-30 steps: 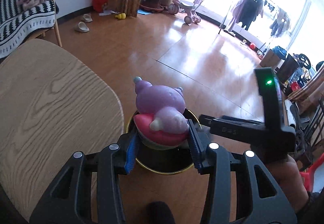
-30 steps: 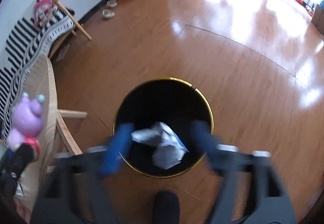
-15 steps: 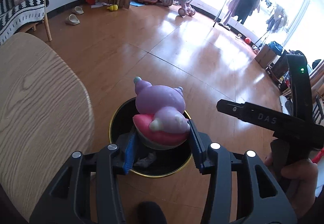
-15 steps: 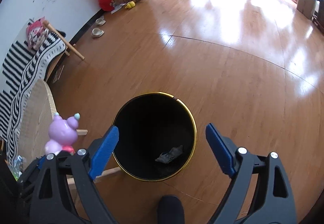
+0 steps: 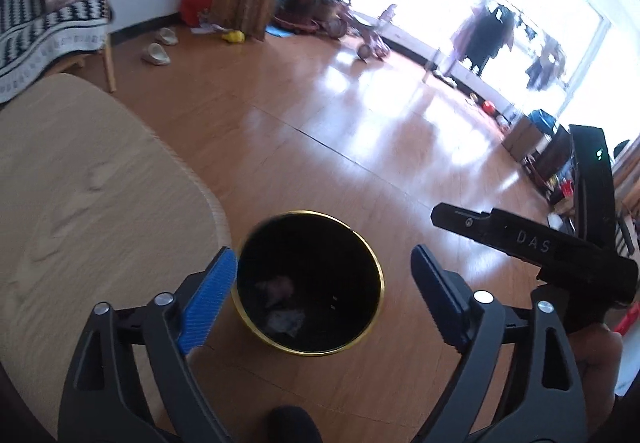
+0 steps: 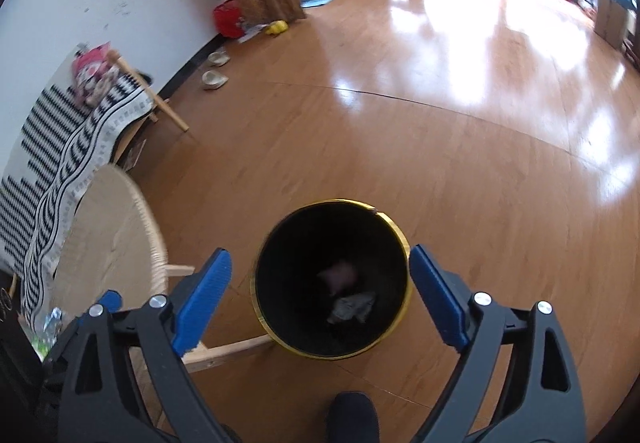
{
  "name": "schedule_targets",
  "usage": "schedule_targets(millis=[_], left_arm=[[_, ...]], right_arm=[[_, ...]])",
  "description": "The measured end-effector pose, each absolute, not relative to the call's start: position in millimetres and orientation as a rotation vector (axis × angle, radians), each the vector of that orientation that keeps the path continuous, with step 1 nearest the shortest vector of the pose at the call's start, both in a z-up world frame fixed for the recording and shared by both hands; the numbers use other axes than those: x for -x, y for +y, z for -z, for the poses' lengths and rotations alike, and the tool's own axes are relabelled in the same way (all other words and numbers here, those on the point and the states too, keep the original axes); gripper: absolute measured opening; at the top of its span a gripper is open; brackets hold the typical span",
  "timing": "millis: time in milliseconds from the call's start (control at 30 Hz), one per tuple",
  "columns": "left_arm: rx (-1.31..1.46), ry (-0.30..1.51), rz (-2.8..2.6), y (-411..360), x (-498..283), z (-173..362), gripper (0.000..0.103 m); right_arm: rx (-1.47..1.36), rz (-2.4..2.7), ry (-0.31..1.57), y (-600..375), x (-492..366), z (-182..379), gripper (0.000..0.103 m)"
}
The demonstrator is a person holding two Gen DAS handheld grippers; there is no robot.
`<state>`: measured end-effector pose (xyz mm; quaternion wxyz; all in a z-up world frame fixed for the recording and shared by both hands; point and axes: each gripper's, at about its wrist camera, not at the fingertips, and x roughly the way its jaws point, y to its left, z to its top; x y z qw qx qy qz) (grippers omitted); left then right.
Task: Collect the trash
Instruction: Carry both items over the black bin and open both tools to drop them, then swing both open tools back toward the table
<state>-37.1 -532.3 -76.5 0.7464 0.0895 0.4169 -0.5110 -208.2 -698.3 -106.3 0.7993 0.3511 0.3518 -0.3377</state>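
A black trash bin with a gold rim [image 5: 378, 275] stands on the wooden floor, also in the right wrist view [image 6: 404, 243]. Inside lie the pink and purple toy [image 5: 276, 286] [image 6: 340, 275] and a crumpled paper [image 5: 285, 321] [image 6: 354, 307]. My left gripper [image 5: 320, 301] is open and empty above the bin. My right gripper [image 6: 318, 297] is open and empty above the bin too; its body shows at the right of the left wrist view [image 5: 532, 243].
A round light wood table [image 5: 80, 203] is just left of the bin, also in the right wrist view [image 6: 108, 235]. A chair with a striped blanket [image 5: 48, 27] stands at the far wall. Slippers [image 5: 156, 53], plants, a tricycle and a clothes rack are far off.
My left gripper opened and let go of the purple toy, which fell into the bin. Both grippers now look down at the bin from a little farther back.
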Motion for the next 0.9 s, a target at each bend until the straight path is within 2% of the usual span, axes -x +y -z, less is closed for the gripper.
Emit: schedule_targets(millis=[233, 500, 767, 900], left_arm=[[-0.160, 0.859, 0.889, -424.1, -8.9, 41.2, 0.093], [-0.067, 0.833, 0.539, -235.9, -57.4, 16.0, 0.093], [0.007, 0.851, 0.263, -64.6, -89.5, 29.3, 0.094], [0.033, 0.863, 0.202, -18.1, -96.7, 39.9, 0.093]], right_arm=[[-0.578, 0.566, 0.752, -617.9, 143.1, 60.0, 0.091], [-0.401, 0.251, 0.816, -462.3, 33.4, 36.9, 0.091], [-0.229, 0.050, 0.908, -317.5, -48.4, 45.1, 0.091], [-0.186, 0.011, 0.948, -275.5, -68.0, 60.3, 0.091]])
